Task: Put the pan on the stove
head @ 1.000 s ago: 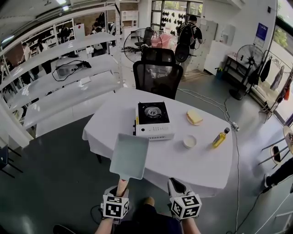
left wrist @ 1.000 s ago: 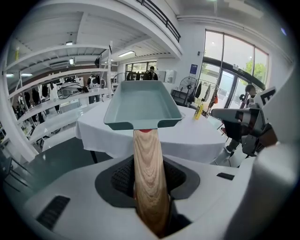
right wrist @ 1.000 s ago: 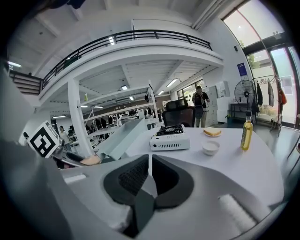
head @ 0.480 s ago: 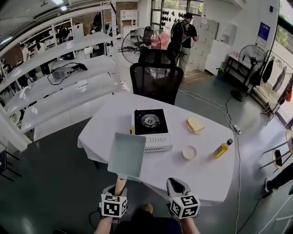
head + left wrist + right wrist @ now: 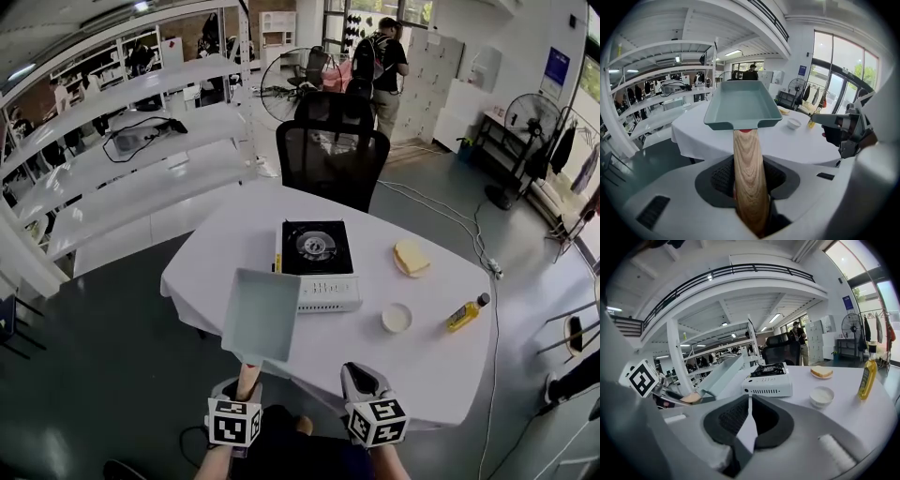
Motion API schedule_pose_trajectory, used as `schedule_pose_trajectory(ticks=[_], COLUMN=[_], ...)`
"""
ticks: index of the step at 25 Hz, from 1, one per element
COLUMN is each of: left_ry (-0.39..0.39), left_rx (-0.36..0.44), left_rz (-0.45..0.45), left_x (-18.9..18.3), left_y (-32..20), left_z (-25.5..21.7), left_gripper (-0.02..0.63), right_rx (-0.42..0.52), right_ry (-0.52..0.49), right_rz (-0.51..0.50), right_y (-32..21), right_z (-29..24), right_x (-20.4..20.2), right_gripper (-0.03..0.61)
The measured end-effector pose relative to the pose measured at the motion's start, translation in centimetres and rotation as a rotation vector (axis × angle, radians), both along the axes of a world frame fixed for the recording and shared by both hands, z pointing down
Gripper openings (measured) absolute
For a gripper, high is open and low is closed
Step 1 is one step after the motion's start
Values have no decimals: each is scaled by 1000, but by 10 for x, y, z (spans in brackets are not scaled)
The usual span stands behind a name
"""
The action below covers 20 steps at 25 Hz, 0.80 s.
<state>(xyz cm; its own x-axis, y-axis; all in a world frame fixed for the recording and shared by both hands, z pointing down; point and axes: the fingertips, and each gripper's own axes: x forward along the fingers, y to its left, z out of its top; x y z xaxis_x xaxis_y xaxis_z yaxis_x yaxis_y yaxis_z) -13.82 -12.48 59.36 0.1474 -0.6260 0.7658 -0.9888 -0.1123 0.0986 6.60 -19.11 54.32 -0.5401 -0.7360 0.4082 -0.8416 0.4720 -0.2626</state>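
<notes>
Here, the round worktop [image 5: 422, 361] under its white cloth has its near edge just in front of the two grippers. Its far edge meets a black mesh office chair [image 5: 333, 155]. The white portable gas stove [image 5: 317, 265] with a black burner top sits a little left of the worktop's middle, and its burner is bare. To its right, well apart from it, lie a slice of bread on a small plate [image 5: 411, 258], a small white bowl [image 5: 397, 318] and a bottle of yellow oil [image 5: 467, 313] near the right edge. The strip of cloth between the stove's front and the near edge is bare. Grey floor lies open to the left, out to the white shelving [image 5: 122, 169].

The left gripper [image 5: 749, 180] has its jaws clenched on the light wooden handle [image 5: 747, 164] of the pale teal rectangular pan [image 5: 262, 314]. The black pads press on the handle from both sides. The pan is held level in the air over the worktop's near-left edge, in front of the stove's left front corner and not on it. Its tray is empty.

The right gripper [image 5: 749, 420] hovers beside it over the near edge. Its jaws are closed pad to pad with nothing between them, and they point towards the stove.
</notes>
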Motion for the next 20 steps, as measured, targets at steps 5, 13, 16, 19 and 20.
schedule_pose_trajectory(ticks=[5, 13, 16, 19, 20], left_ry=[15, 17, 9, 3, 0], left_rx=[-30, -35, -32, -34, -34], left_rz=[-22, -31, -10, 13, 20], left_x=[4, 0, 2, 3, 3], left_y=[11, -6, -20, -40, -47], left_z=[5, -2, -5, -6, -6], left_gripper=[137, 137, 137, 137, 137], right_rx=[-21, -35, -42, -38, -39], right_ry=[2, -31, -45, -39, -38], right_rz=[-40, -38, -30, -29, -28], right_y=[2, -12, -26, -44, -50], right_z=[5, 2, 3, 2, 3], right_x=[-7, -11, -12, -15, -15], right_gripper=[25, 25, 25, 25, 25])
